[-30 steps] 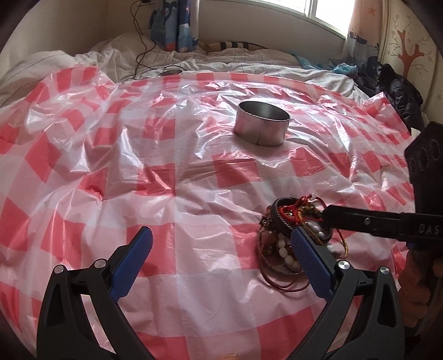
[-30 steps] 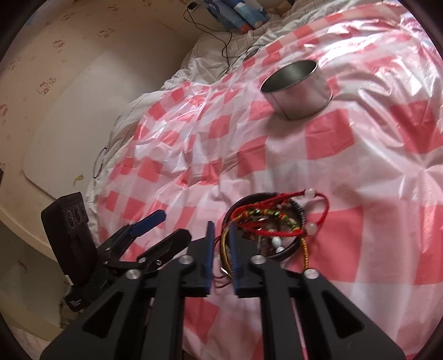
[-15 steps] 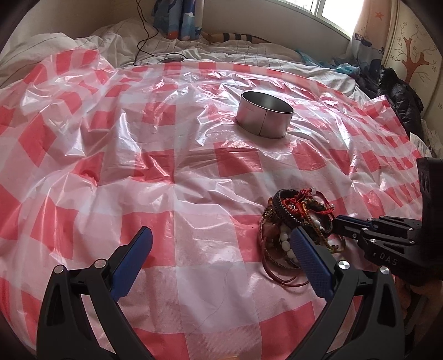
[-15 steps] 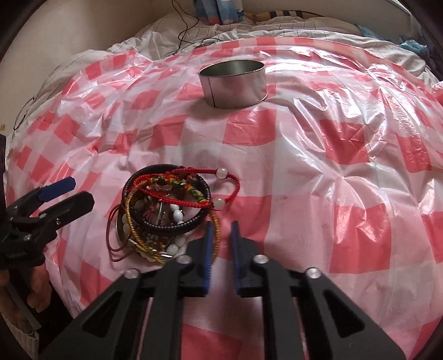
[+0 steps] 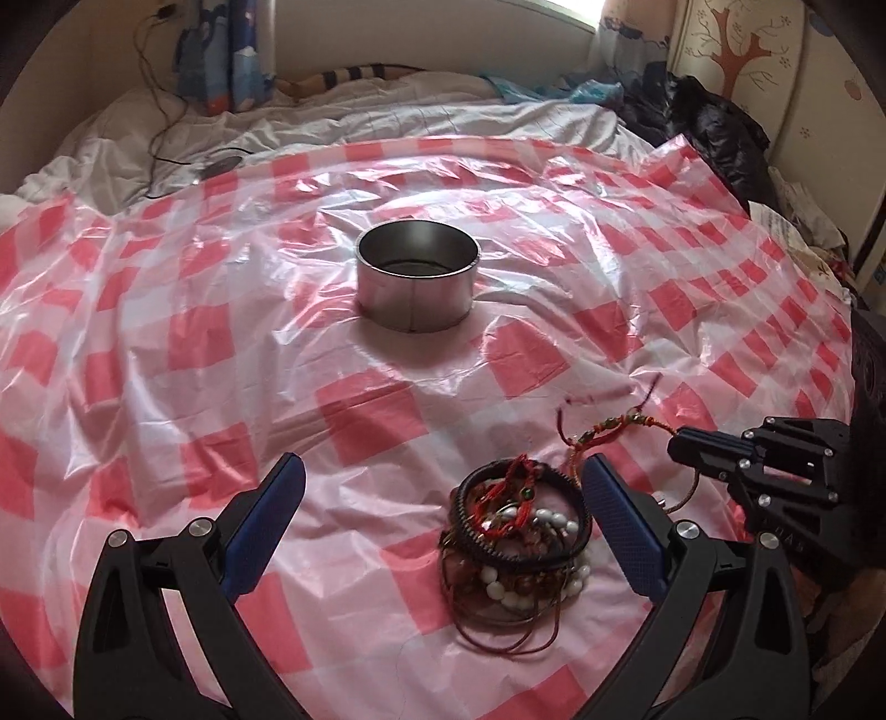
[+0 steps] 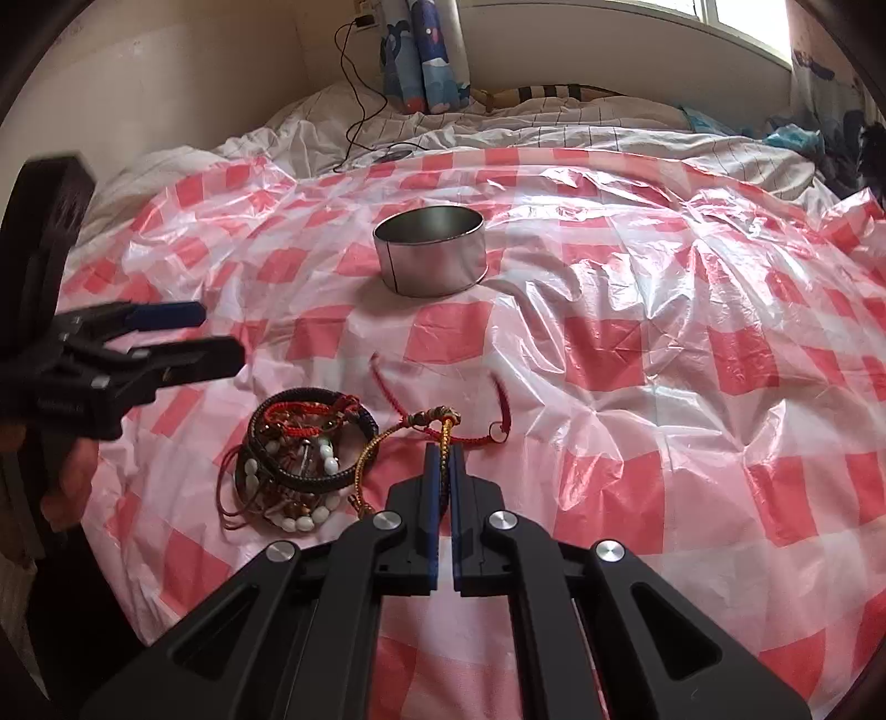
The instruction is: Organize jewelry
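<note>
Checkered plastic sheet (image 6: 637, 343) covers the bed; right claw (image 6: 441, 451) clenches a woven bracelet (image 6: 437, 421), left claw (image 5: 443, 498) stays released.

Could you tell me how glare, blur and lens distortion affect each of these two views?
Left wrist view: window glare streaks the plastic sheet, edges bow, tin sharp. Right wrist view: overexposed window, left gripper motion-blurred, dark corners.

Soft daylight enters from a bright, overexposed window (image 6: 742, 22) at the top right. White glare streaks the wrinkled red-and-white checked plastic sheet (image 6: 637, 310). Both fisheye views bend sharply toward dark, vignetted corners. The centre is fairly sharp; the black gripper (image 6: 166, 343) at the right-wrist view's left edge looks blurred.
</note>
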`<state>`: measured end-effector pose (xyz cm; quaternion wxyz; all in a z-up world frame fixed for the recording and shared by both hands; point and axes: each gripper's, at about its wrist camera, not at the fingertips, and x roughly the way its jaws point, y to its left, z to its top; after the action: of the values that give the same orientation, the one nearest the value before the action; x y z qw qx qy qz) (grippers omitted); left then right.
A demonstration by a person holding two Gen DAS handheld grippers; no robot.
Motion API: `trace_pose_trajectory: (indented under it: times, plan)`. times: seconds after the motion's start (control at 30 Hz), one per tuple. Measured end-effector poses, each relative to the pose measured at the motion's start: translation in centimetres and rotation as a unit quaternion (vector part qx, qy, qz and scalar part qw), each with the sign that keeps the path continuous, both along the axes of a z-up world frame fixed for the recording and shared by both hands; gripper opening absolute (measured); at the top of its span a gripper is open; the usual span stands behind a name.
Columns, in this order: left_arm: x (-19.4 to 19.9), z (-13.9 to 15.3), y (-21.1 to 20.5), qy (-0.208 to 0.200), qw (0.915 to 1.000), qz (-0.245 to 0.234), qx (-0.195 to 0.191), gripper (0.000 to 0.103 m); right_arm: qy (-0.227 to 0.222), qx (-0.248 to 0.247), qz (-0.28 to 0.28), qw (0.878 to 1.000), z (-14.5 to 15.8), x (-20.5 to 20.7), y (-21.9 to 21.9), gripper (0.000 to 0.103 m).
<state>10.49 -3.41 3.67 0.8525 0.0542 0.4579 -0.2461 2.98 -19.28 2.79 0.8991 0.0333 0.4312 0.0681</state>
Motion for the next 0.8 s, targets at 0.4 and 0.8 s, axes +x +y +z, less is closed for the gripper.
trace_pose_trajectory:
  times: [0.4, 0.8]
  plan:
    - [5.4, -3.7, -10.5, 0.068, 0.9951, -0.060, 0.037, 0.096, 0.022, 0.027, 0.000, 0.999, -0.4, 0.1, -1.2, 0.004]
    - [5.9, -5.1, -10.5, 0.094, 0.9930, -0.057, 0.043, 0.003, 0.014, 0.071, -0.009, 0.997, 0.6, -1.0, -2.6, 0.004]
